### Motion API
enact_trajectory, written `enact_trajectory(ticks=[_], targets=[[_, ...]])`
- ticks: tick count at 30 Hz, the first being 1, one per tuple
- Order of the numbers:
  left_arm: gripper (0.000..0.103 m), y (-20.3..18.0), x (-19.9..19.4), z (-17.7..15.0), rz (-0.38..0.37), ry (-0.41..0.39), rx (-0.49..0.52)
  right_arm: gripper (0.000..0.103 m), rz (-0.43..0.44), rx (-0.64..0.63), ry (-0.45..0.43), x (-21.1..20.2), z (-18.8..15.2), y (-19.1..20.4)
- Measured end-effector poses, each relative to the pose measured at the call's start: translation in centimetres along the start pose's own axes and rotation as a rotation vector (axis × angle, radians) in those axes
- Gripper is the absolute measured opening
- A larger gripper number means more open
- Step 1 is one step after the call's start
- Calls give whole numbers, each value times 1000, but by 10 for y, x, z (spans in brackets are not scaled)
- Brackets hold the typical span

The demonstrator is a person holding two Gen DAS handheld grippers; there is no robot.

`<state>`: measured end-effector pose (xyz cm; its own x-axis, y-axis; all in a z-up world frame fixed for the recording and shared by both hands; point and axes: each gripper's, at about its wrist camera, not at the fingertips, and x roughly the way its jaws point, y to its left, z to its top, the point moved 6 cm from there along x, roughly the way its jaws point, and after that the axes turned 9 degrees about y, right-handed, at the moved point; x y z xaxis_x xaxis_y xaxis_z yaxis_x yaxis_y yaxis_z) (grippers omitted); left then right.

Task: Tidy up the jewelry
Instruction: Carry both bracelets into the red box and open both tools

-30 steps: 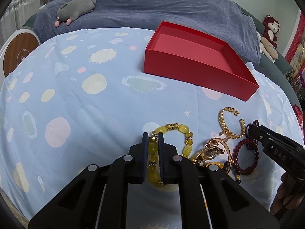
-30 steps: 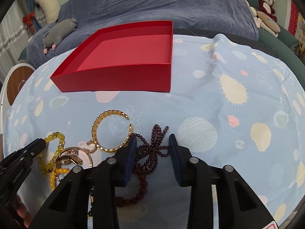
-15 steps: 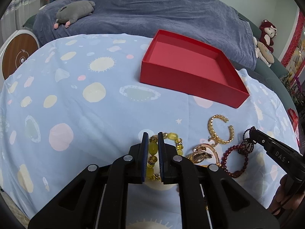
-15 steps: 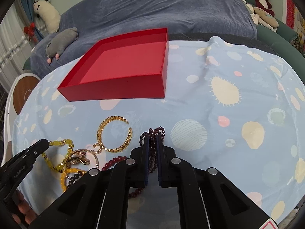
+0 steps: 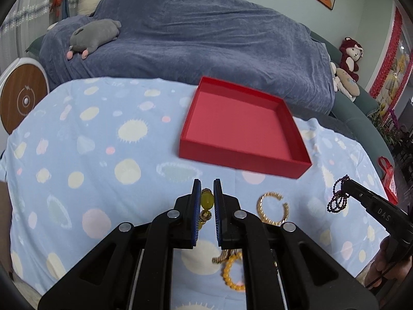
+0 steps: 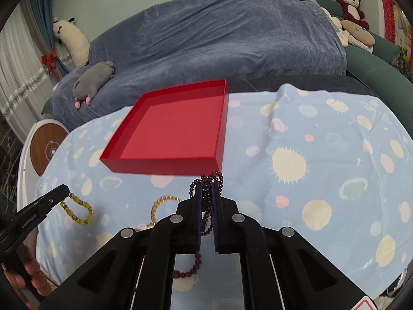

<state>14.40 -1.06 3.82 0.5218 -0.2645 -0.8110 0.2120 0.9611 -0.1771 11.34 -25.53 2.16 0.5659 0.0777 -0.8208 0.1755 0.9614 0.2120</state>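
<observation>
**Two bracelets lifted, red box still empty**

Two pieces in carry. Left tongs (image 5: 207,200) closed narrow on the yellow bead bracelet (image 5: 207,201), its loop dangling clear of the cloth in the right wrist view (image 6: 77,213). Right tongs (image 6: 207,199) pinched on the dark red bead bracelet (image 6: 206,193), strands hanging off the tips. Red box (image 5: 291,164) open on the spotted tablecloth (image 5: 77,155), nothing inside, just ahead of both tongs. Gold cuff bangle (image 5: 273,208) lying on the cloth between the tongs and the box; more gold and yellow pieces (image 5: 229,266) under the left tongs, partly hidden.

Step in hand, by judgement: transfer to the box. Next move: carry forward over the near wall, high enough for dangling loops to clear the rim, then release inside. Snagging on the rim the likely fault.
</observation>
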Motion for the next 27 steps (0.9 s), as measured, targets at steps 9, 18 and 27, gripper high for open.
enact_trajectory(ticks=[9,18,27], targets=[[10,-15,7,85,-51,-69,42,6,67,2,-38,19,77,7],[5,-43,75,166,-81,-55,89,6,99,-64,-13,79,148,35],[5,-47,140,205,-59,-14,92,6,64,-97,63,147,173,38]])
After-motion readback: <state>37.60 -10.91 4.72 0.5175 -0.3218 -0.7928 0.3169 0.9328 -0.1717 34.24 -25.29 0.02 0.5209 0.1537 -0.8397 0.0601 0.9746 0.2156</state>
